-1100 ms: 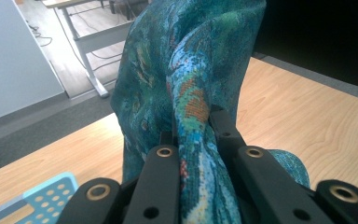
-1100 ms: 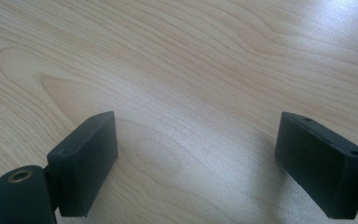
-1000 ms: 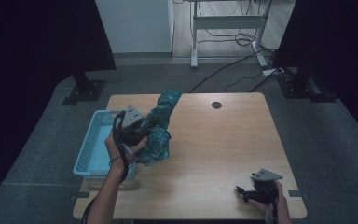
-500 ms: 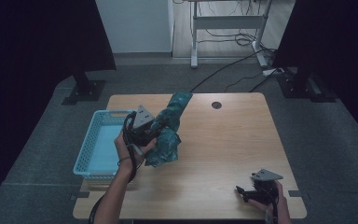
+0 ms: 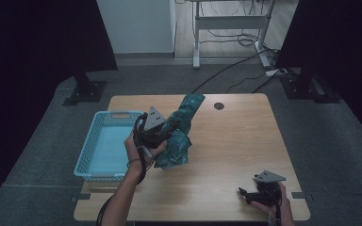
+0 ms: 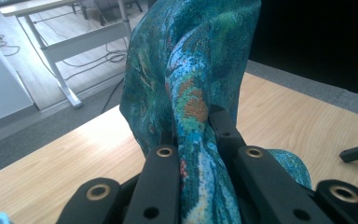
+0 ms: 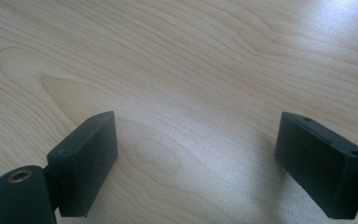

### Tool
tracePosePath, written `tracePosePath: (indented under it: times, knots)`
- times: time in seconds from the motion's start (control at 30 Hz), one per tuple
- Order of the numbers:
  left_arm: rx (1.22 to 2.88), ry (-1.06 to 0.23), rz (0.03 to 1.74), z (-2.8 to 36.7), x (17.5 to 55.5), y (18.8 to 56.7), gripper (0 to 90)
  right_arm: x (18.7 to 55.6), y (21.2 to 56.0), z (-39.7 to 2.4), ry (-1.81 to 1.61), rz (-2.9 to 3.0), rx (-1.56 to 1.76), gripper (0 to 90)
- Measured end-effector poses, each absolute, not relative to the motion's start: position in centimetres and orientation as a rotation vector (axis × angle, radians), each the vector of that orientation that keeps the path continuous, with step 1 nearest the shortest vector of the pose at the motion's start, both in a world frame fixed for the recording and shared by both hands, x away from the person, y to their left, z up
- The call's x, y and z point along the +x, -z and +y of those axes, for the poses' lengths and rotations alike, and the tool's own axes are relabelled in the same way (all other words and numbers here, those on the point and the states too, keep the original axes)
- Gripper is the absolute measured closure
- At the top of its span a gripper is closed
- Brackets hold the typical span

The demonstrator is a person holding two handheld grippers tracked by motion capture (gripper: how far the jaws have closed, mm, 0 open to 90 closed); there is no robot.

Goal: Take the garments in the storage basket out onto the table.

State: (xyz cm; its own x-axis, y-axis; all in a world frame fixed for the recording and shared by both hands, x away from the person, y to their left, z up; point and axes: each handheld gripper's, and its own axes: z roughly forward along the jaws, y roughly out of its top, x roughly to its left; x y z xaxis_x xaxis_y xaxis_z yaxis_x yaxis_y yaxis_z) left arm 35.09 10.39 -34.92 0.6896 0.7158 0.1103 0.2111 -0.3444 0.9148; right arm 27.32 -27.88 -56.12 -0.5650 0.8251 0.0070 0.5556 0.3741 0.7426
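The left forearm is reaching up from the bottom edge, left of centre in the high view, its hand wrapping the left gripper (image 5: 162, 134) at mid-frame. Its jaws are pinching closed on the cloth (image 6: 186, 84). The right hand is resting at the lower right, holding the right gripper (image 5: 246, 195), whose jaws are standing wide apart.

The crumpled fabric cloth (image 5: 179, 134) is teal and dark green, patterned with light blue, orange and pink flecks. The perforated plastic basket (image 5: 104, 146) at nine o'clock is pale blue. The wooden table (image 5: 231, 146) is light, grained beech.
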Motion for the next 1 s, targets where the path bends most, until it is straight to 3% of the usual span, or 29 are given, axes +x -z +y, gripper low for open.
tracePosePath:
  times: [1.0]
  knots:
    - [1.937, -0.554, 0.674, 6.1, 35.5, 36.8, 82.9, 27.3, 56.1, -27.9, -1.018, 2.277, 1.202, 12.6]
